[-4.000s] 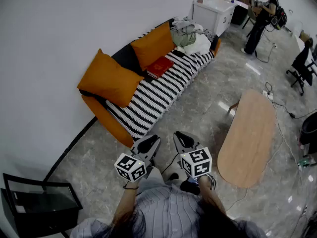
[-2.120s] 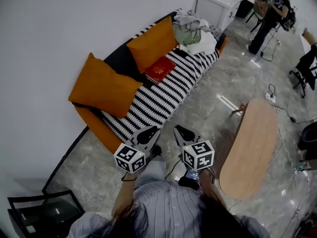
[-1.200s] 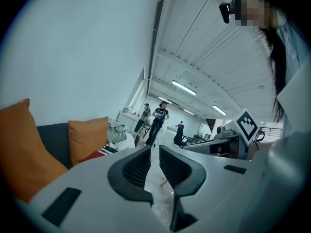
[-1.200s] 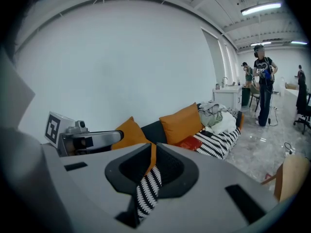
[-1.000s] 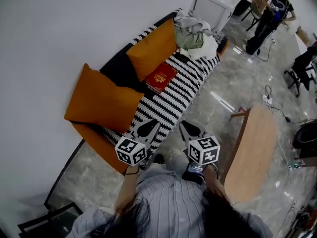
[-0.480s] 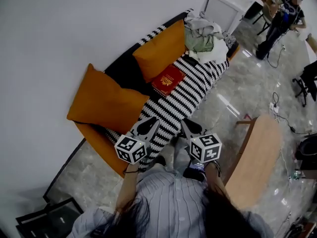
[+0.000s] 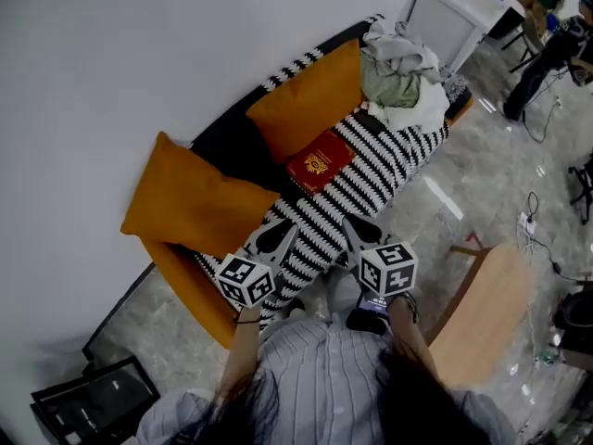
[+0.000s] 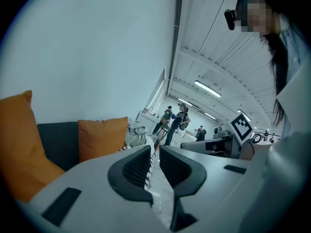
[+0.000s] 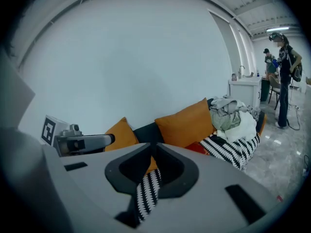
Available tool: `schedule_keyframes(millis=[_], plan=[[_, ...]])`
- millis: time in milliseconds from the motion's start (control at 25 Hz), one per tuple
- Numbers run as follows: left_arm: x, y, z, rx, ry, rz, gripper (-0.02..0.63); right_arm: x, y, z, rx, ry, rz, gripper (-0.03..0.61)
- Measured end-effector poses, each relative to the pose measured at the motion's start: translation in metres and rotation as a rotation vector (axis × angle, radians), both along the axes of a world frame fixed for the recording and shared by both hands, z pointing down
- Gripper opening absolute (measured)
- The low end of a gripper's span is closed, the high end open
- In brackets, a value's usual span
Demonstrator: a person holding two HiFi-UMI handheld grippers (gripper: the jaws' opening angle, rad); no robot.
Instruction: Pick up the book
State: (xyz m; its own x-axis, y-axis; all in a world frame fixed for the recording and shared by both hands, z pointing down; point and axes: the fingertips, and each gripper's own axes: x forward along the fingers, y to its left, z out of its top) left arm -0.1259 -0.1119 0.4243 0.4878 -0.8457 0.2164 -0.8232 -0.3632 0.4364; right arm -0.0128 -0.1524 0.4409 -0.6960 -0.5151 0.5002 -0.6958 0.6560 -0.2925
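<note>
Book [image 7: 320, 163]: one; orange cushions [image 7: 191, 200]: two; tongs [image 7: 275, 235]: two.

A striped black-and-white sofa [image 7: 357, 188] carries two orange cushions [image 7: 195, 202], with heaped clothes [image 7: 403, 72] at its far end beside a white cabinet [image 7: 445, 21]. A wooden table [image 7: 482, 313] stands right; lower left, perhaps a dark chair [image 7: 88, 401].

Striped sofa [image 7: 371, 170] w/ orange cushions [image 7: 199, 197], white wall [image 7: 139, 44], prob. marble floor [image 7: 500, 160].

Glossy stone floor [image 7: 463, 170], matt cloth cushions [image 7: 190, 207], woven striped sofa cover [image 7: 380, 170], smooth-covered book [image 7: 320, 160], pale smooth wood table [image 7: 486, 309]
</note>
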Motion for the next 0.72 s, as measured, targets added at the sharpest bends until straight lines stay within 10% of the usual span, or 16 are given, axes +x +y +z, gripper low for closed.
schedule_keyframes(millis=[720], plan=[[0.004, -0.127, 0.082, -0.204, -0.047, -0.103, 0.048, 0.037, -0.152, 0.093, -0.175, 0.021, -0.09, 0.043]])
